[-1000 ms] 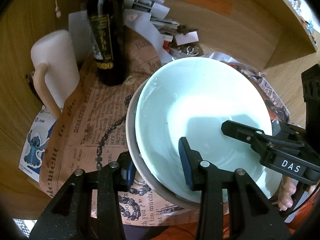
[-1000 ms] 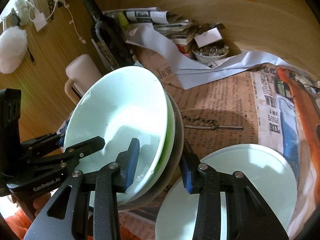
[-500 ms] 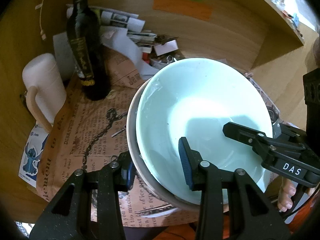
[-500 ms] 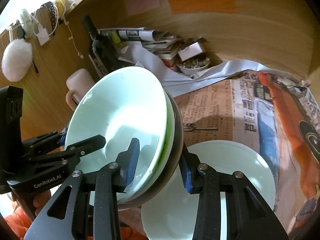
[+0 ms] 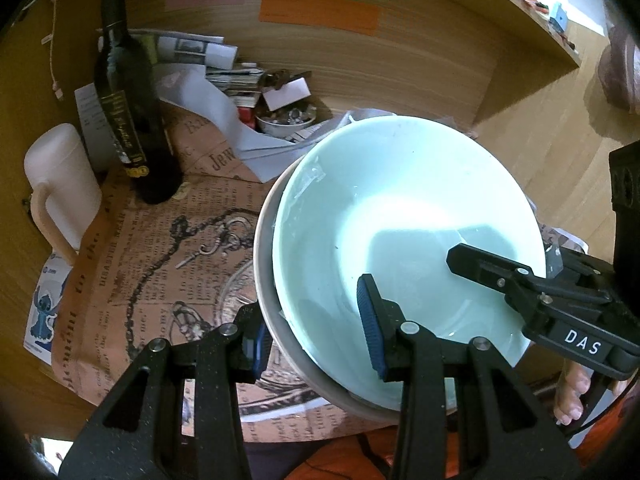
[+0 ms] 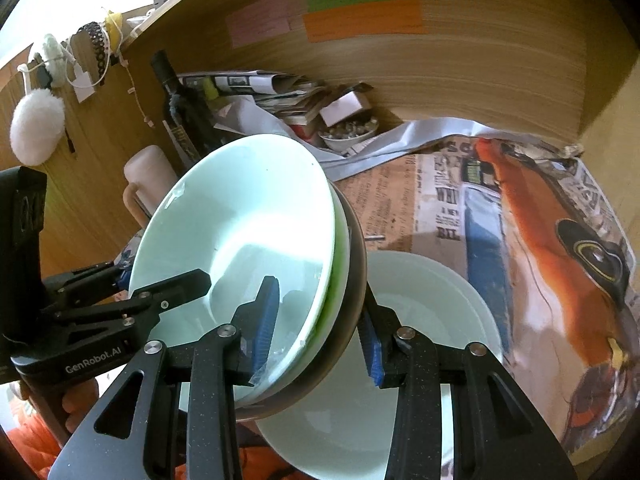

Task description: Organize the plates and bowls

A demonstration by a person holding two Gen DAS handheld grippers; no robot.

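Stack of nested dishes [image 5: 400,240] held clear of the tabletop [image 6: 608,92], tilted, gripped from both sides at once. Left to right across the newspaper-covered tabletop: pale jug [image 5: 60,176] near the left edge, dark bottle [image 5: 132,120] just beside it, then the stack, then a pale plate [image 6: 420,340] lying flat at the front edge, below the stack.

Left gripper [image 5: 316,344] pinches the stack's near rim: one pad under the grey outer dish, the other inside the pale green top bowl. Right gripper [image 6: 320,328] pinches the opposite rim the same way.

Handling, judged: glazed ceramic, stiff, heavy when stacked, brittle, slippery on the inner face. Nested pieces could slide against each other at this tilt. Best hold is across the rim, opposite sides, as now; level the stack before setting it down. A green dish shows sandwiched between top bowl and grey dish.
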